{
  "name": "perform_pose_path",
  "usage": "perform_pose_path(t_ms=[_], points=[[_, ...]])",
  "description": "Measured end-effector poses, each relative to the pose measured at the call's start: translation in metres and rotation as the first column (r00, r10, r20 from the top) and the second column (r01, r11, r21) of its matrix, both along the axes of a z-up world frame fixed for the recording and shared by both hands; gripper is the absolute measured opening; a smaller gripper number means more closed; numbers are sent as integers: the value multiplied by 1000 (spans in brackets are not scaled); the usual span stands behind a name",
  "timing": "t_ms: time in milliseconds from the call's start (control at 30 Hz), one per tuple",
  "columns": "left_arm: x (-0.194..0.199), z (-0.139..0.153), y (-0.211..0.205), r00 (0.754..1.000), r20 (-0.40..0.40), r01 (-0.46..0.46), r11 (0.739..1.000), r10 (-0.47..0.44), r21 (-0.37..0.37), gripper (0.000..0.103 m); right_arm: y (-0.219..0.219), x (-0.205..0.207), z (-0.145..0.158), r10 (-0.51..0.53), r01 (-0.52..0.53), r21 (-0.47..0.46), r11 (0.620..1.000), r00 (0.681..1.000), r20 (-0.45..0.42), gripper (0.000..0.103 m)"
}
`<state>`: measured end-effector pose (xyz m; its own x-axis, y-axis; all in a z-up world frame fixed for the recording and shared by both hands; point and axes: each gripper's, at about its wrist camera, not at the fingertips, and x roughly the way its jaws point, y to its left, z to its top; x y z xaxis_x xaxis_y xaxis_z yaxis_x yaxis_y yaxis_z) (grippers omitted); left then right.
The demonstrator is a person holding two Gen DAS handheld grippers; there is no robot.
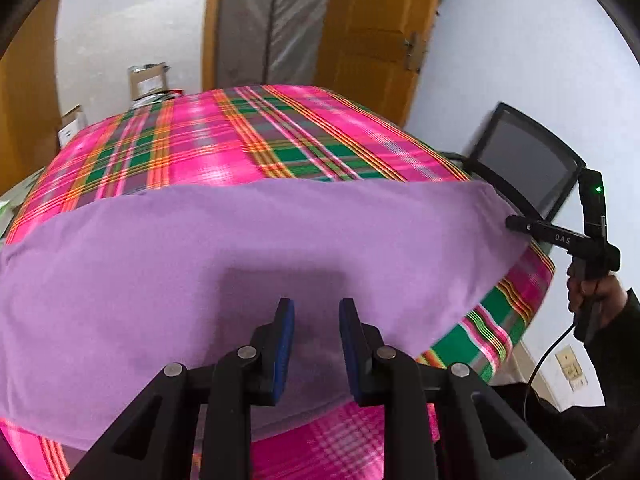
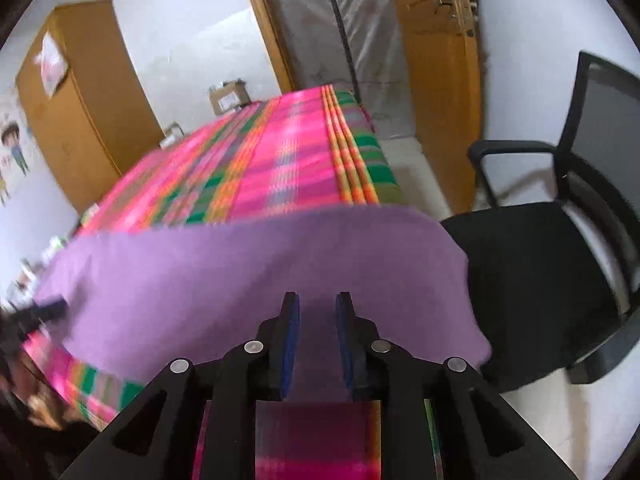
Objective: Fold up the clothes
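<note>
My left tongs (image 1: 316, 312) stand partly open over the near middle of the purple cloth (image 1: 248, 248), pads apart with nothing pinched between them; my right tongs (image 2: 317, 306) are parted a little less, also empty, hovering above the cloth's right end. The cloth lies flat on the plaid-covered worktop (image 1: 240, 140), along the near edge, its right corner drooping over the side toward the chair (image 2: 532, 280). I judge it light, thin and limp: it will sag and fold under its own weight, slide easily on the plaid cover, and it won't break, so the only risk is bunching or picking up a single layer. I can't tell how many layers there are. The best holds look like the near corners or the near hem, one pair of tongs at each end, pinching all layers. Its long axis runs left to right across both views, parallel to the worktop's near edge, the straight far edge facing the door (image 1: 372, 40).
</note>
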<state>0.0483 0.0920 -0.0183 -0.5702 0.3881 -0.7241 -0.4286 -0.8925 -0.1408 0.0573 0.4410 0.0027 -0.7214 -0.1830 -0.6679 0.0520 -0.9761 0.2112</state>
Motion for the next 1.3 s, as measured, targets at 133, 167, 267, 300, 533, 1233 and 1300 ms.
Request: perform_pose_path(t_ms=[133,167,267,300,533,1233,1300], points=[[-2,-9,7,999,29,15,1000,-15,-15,23,42,9,-4,-115,114,-50,992,993,-16,17],[-2,-10,7,999,32,12,1000,-11,-11,23,48,10,-4,-140,139,-61,988,990,-10,21],[-3,-13,7,999,41,2,1000,-2,-5,23,66,12,-3,-210,210,-93,973,978,8,21],[-3,-14,6,999,44,0,1000,1,-3,23,64,11,-1,-206,205,-102,974,979,-4,21],[-3,-14,7,999,49,-3,1000,3,-8,23,40,-42,3,-76,78,-70,994,997,32,18],[1,-13,3,999,34,-12,1000,12,8,23,87,4,-19,-186,201,-302,932,980,76,30],[3,-11,1,999,26,-24,1000,24,18,23,83,9,-11,-201,207,-284,936,978,52,31]])
